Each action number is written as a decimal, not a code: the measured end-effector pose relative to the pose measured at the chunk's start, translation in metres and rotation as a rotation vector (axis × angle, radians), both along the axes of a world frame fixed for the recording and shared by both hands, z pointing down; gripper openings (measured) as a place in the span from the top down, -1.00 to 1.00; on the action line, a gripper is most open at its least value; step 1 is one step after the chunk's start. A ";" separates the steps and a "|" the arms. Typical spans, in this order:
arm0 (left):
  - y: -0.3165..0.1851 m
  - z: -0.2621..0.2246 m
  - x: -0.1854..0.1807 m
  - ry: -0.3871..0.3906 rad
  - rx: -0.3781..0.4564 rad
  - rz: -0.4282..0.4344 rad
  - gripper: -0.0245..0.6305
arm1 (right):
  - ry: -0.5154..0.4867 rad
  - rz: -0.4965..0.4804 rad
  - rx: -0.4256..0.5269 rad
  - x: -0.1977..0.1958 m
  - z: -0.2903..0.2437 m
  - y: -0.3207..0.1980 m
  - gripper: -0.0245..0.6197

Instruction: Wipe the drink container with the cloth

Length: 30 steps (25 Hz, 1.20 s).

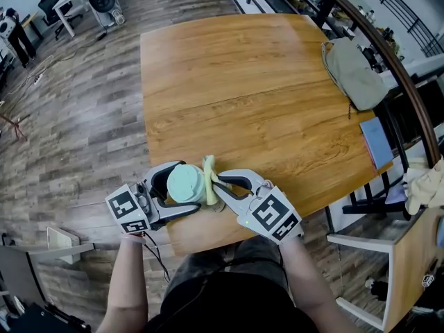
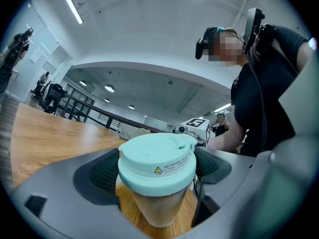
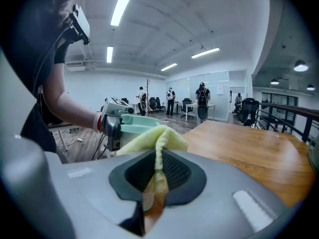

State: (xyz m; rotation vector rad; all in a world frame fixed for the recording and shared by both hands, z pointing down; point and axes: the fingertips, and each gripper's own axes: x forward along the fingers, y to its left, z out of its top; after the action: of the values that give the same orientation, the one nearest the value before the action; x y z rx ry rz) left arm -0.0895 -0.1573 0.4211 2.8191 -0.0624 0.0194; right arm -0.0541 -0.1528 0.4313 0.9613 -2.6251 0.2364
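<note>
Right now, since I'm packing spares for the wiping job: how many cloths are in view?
1. The pale yellow cloth is pinched in the right hand-held gripper, beside the mint-lidded beige cup clamped in the left hand-held gripper. More could hide under the grippers.

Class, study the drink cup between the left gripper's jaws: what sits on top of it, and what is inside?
A mint-green lid caps the cup and covers its whole opening. Because of the lid, whether there is any drink inside cannot be seen.

Head view: looking steeply down at the wooden table point(image 1: 263, 103)
Gripper views: facing the lidded cup point(image 2: 157, 176) closely, from opposite sides
</note>
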 end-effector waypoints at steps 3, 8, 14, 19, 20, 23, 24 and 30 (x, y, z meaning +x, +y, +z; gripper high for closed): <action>0.003 -0.001 0.004 -0.023 0.022 0.023 -0.47 | 0.025 -0.005 -0.009 0.003 0.009 -0.002 0.80; 0.005 -0.002 0.006 -0.027 0.030 0.030 -0.47 | 0.056 -0.006 -0.071 0.010 0.036 0.007 0.80; 0.006 -0.002 0.005 -0.030 0.034 0.032 -0.47 | 0.080 0.013 -0.181 0.016 0.078 0.027 0.80; 0.008 -0.003 0.009 -0.040 0.053 0.040 -0.47 | 0.098 0.040 -0.255 0.022 0.106 0.041 0.80; 0.009 -0.003 0.011 -0.044 0.058 0.043 -0.47 | 0.108 0.046 -0.265 0.024 0.111 0.043 0.80; 0.013 -0.005 0.015 -0.056 0.078 0.051 -0.47 | 0.144 0.065 -0.291 0.028 0.123 0.048 0.80; 0.014 -0.005 0.017 -0.058 0.085 0.052 -0.47 | 0.155 0.069 -0.298 0.028 0.126 0.050 0.80; 0.023 -0.007 0.027 -0.089 0.135 0.060 -0.47 | 0.174 0.152 -0.290 0.043 0.117 0.054 0.80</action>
State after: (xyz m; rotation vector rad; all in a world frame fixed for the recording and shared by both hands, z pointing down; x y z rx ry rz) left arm -0.0628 -0.1341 0.4145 2.9531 0.0003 0.1607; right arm -0.0106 -0.0985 0.5480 1.0279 -2.2844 0.5291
